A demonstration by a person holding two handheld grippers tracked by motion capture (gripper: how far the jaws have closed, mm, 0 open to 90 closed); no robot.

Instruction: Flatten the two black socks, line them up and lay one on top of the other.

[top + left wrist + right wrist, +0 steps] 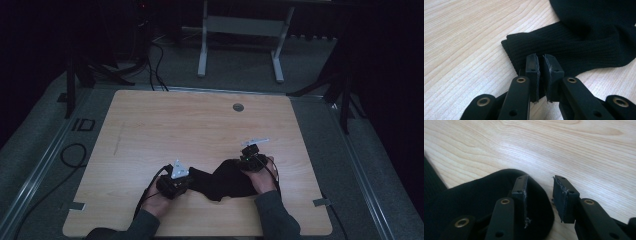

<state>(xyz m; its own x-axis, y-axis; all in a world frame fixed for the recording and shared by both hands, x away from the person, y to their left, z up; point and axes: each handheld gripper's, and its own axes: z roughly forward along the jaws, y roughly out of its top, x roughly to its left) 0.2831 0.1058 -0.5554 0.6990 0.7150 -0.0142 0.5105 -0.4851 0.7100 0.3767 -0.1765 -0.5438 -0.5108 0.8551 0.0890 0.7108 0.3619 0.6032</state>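
- Black sock [227, 179] lies bunched on the wooden surface [200, 125], near edge.
- Left hand-held gripper [540, 65] is pinched onto its ribbed cuff [524, 46].
- Right hand-held gripper [539, 195] gapes wide over the toe end; the sock's middle is too dark to read.

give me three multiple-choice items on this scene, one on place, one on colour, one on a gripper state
1. Where does the cloth lie on the table?
A. far edge
B. near edge, between the two grippers
C. left corner

2. What colour is the cloth?
A. black
B. white
C. red

3. How does the right gripper stand?
A. shut on the cloth
B. open, one jaw over the cloth's rounded end
C. lifted high above the table

Answers: 1 B, the high view shows it between the hands near the person. 2 A, it is black in all views. 3 B, a wide gap shows between its jaws, while the left gripper pinches the ribbed cuff.
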